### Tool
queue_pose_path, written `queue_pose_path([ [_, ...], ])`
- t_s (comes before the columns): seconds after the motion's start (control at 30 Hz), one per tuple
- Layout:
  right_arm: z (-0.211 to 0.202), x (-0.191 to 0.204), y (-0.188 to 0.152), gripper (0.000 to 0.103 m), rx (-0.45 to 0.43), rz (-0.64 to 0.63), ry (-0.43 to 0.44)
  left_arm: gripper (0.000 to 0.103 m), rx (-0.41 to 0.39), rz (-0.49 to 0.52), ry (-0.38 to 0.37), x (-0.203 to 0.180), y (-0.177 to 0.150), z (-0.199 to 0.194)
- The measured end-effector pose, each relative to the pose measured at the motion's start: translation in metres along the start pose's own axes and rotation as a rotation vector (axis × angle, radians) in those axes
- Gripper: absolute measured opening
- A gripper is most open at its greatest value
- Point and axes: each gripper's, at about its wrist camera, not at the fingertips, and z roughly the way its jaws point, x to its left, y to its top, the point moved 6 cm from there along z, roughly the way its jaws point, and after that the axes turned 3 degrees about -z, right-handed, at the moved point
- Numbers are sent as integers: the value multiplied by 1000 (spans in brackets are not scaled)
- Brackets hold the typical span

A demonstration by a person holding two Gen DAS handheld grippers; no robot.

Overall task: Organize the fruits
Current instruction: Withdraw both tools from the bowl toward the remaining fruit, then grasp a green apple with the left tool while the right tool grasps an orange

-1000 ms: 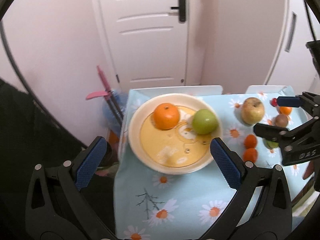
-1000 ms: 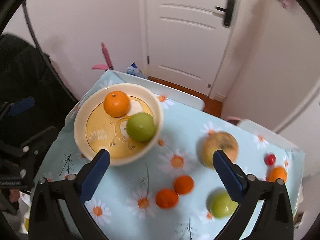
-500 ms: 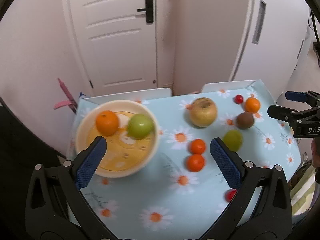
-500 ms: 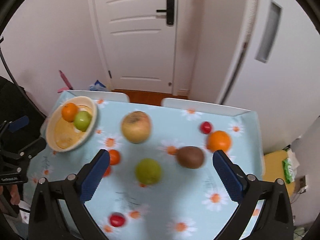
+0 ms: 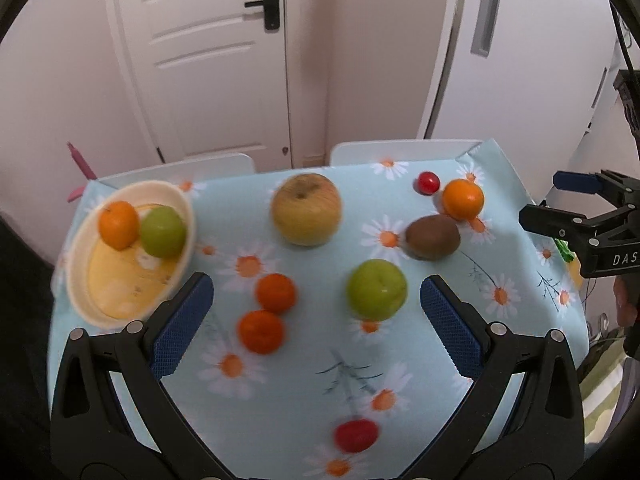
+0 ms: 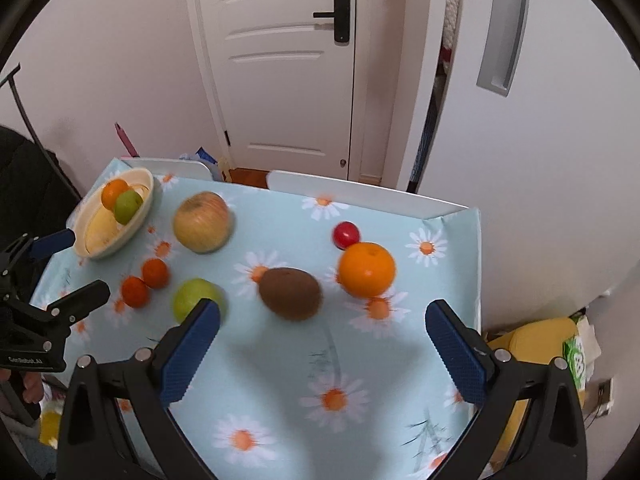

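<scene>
At the desk's [image 5: 280, 400] left end the bowl [image 5: 80, 280] already held an orange [image 5: 118, 225] and a green fruit [image 5: 163, 231]. The left gripper [image 5: 316, 320] hovered empty, jaws apart, with two tangerines [image 5: 276, 293] just ahead between its fingers and a green apple [image 5: 376, 289] toward its right finger. Further right, the right gripper [image 6: 320, 344], likewise spread and empty, faced the kiwi [image 6: 290, 293], whose long axis ran roughly across the gap. The left gripper looked nearer the tangerines and the bowl.
</scene>
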Motion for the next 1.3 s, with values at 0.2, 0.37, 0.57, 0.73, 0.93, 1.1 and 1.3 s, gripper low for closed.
queue_pose_path([
  [0.2, 30, -28, -9, 102, -3, -49, 55, 103, 43, 3, 39, -30, -12, 33],
  [0.37, 47, -44, -13, 102, -9, -55, 92, 99, 78, 8, 69, -44, -20, 56],
  [0.57, 66, -57, -15, 102, -4, -54, 118, 90, 104, 12, 111, -50, -21, 77],
  [0.73, 78, -57, -15, 100, 5, -59, 140, 67, 144, 7, 120, -51, -24, 92],
  [0.93, 91, -57, -11, 95, 13, -54, 162, 60, 149, 13, 117, -51, -26, 95],
  [1.1, 105, -54, -8, 84, 34, -47, 191, 60, 151, 2, 117, -50, -26, 94],
  [1.3, 119, -51, -5, 75, 47, -36, 212, 59, 152, -7, 116, -49, -27, 95],
])
